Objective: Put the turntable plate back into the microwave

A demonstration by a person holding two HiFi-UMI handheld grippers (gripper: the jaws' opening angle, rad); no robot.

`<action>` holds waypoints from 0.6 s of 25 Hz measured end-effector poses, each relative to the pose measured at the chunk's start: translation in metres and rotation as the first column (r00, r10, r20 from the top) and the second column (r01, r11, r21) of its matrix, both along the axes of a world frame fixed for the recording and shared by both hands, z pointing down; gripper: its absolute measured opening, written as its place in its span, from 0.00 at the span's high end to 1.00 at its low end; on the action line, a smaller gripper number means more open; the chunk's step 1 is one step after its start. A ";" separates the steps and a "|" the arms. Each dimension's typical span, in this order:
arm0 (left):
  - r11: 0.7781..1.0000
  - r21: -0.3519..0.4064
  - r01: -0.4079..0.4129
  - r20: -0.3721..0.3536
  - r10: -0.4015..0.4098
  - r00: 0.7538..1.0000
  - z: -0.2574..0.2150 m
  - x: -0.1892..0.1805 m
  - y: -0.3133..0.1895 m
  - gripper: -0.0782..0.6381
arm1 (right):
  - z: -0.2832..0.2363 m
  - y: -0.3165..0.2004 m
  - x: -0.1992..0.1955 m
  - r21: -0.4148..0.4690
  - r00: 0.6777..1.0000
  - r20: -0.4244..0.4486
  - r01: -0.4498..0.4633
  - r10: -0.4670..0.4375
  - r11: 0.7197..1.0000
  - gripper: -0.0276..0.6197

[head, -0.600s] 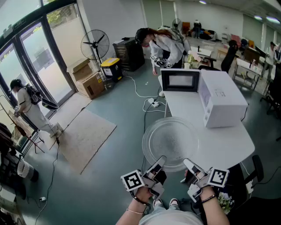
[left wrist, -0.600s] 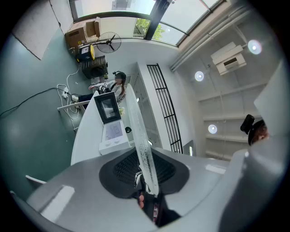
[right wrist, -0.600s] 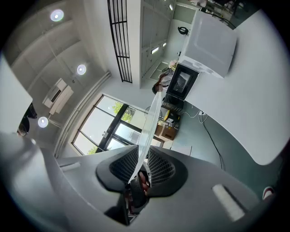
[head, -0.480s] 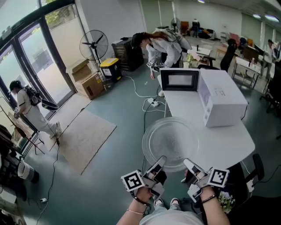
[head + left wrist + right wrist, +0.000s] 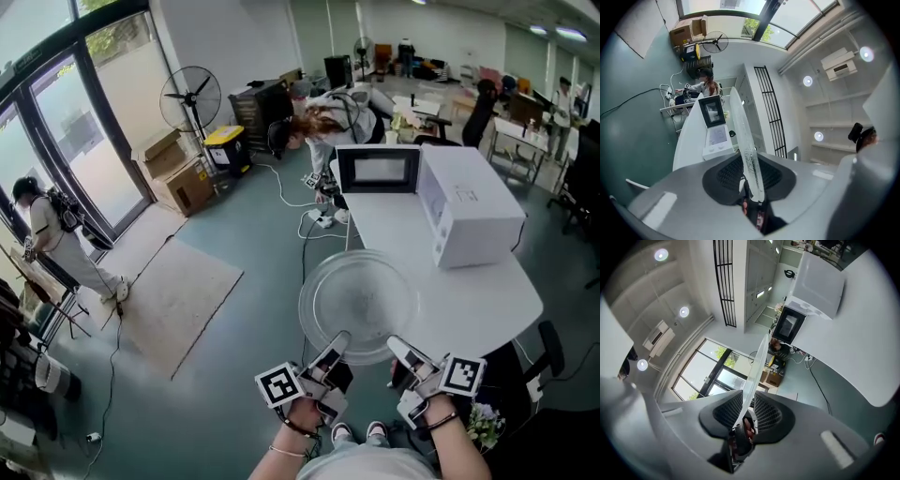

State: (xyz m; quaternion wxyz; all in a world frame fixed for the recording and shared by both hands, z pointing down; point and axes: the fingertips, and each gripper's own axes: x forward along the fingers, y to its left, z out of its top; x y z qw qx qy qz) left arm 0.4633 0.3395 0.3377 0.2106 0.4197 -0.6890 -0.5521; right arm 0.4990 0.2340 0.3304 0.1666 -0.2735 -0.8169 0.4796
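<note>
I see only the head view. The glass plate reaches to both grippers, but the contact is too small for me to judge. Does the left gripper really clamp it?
Observer: Yes. In the left gripper view, the left gripper has its jaws pressed on the rim of the turntable plate, which is seen edge-on.
Operator: And the right one?
Observer: The same. In the right gripper view, the right gripper has the plate's edge clamped between its two dark pads.

We had the left gripper (image 5: 336, 343) and right gripper (image 5: 395, 346) side by side, pretty much level, both clamped onto the turntable plate (image 5: 361, 298).
</note>
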 end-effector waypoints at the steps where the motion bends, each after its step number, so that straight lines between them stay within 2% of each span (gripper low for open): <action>1: 1.000 0.008 -0.002 -0.005 0.002 1.000 0.001 -0.002 0.002 0.81 | -0.001 0.003 -0.002 0.007 1.000 0.010 0.004 -0.004 1.000 0.83; 5: 0.999 0.037 -0.012 -0.011 0.012 1.000 0.000 -0.013 0.013 0.82 | -0.001 0.014 -0.012 0.007 1.000 0.011 -0.007 0.007 1.000 0.83; 10: 0.999 0.013 -0.047 0.022 0.047 0.999 0.000 -0.032 0.025 0.82 | 0.005 0.028 -0.027 -0.008 0.999 0.009 -0.040 0.040 0.999 0.84; 15: 0.997 0.018 -0.079 0.008 0.078 0.997 0.005 -0.052 0.023 0.82 | 0.009 0.027 -0.044 0.001 0.998 -0.001 -0.069 0.069 0.998 0.84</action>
